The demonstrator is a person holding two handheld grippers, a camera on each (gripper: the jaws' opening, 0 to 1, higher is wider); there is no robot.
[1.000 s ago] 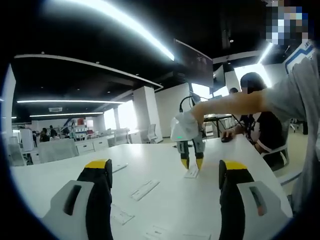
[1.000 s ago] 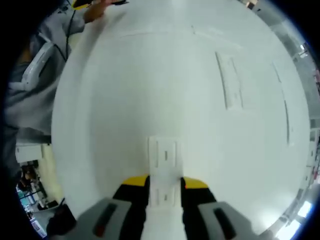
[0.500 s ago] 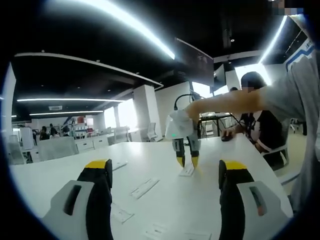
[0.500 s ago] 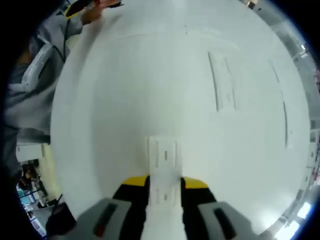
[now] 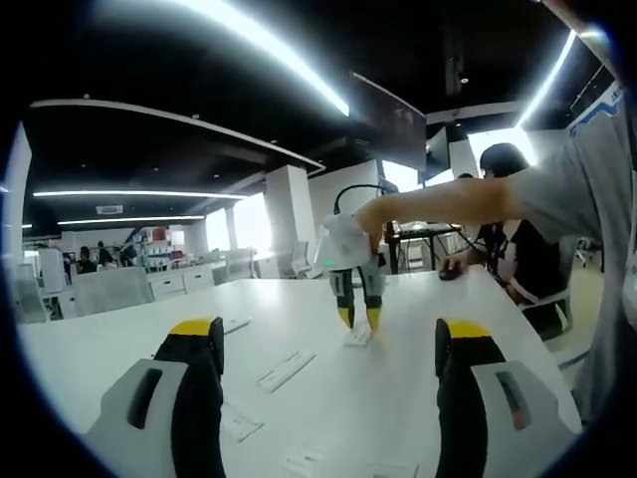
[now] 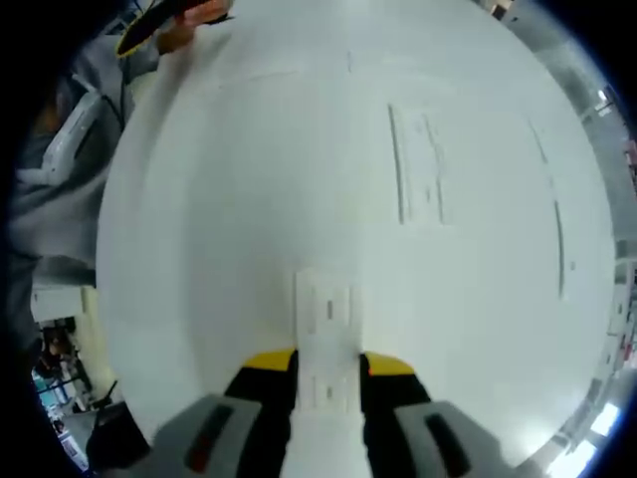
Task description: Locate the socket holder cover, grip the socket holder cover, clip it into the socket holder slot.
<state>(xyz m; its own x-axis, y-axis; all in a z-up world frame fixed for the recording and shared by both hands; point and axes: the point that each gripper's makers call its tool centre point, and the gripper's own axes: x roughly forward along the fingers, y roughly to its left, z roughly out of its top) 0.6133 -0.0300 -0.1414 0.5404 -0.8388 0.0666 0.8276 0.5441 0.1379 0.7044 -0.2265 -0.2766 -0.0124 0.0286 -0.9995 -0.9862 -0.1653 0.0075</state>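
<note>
In the right gripper view my right gripper [image 6: 326,364] is shut on a white socket holder cover [image 6: 325,309], a flat rectangular piece that sticks forward from between the yellow-tipped jaws above the white table [image 6: 229,199]. A long white socket holder [image 6: 418,164] lies flat on the table ahead and to the right. In the left gripper view the same right gripper [image 5: 357,319] points down at the table with the cover [image 5: 358,335] hanging from it. My left gripper [image 5: 328,335] stands wide open, nothing between its jaws.
Several other white strips lie on the table [image 5: 398,398], among them one [image 5: 286,369] in the middle and one [image 5: 237,422] nearer. Another strip [image 6: 558,249] lies far right. A seated person [image 5: 518,239] is at the table's far end. A hand [image 6: 194,14] rests at the far edge.
My right gripper has carried the cover leftward across the table in the left gripper view. In the right gripper view the socket holder has drifted left and up. The left gripper stays open.
</note>
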